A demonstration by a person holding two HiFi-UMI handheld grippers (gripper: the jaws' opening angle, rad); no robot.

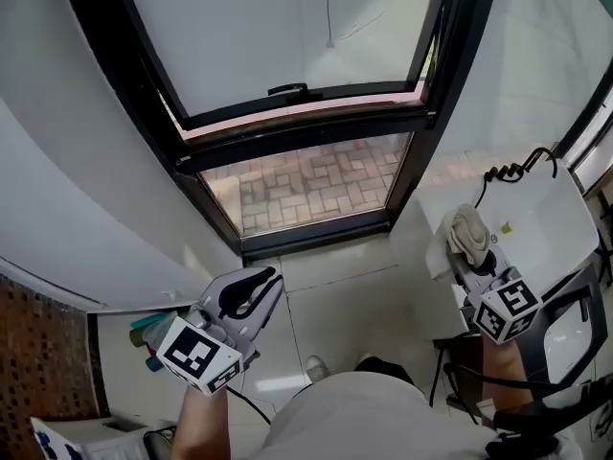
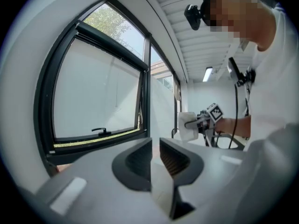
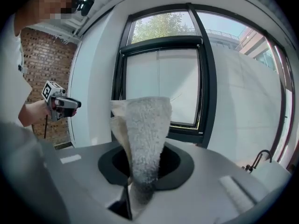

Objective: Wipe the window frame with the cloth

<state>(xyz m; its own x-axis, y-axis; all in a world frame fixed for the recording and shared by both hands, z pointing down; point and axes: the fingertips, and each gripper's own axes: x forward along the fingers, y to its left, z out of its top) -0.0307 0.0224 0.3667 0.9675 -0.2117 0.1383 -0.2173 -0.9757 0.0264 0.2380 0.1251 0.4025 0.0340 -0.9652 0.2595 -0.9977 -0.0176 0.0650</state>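
White walls (image 1: 77, 161), black window frame (image 1: 316, 127) at 12 o'clock; fluffy off-white cloth (image 1: 467, 228) (bunched) pinched in right gripper (image 1: 476, 257) at 4, left gripper (image 1: 261, 281) at 7 closed, empty.

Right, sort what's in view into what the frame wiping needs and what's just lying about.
Job: cloth, clamped in the right gripper; black window frame.
Lying about: black hook on white ledge; teal clutter near brick wall; left gripper, shut, empty.

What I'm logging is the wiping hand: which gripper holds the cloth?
The right gripper: its fingers are shut on the pale cloth. The left gripper has nothing between its fingers.
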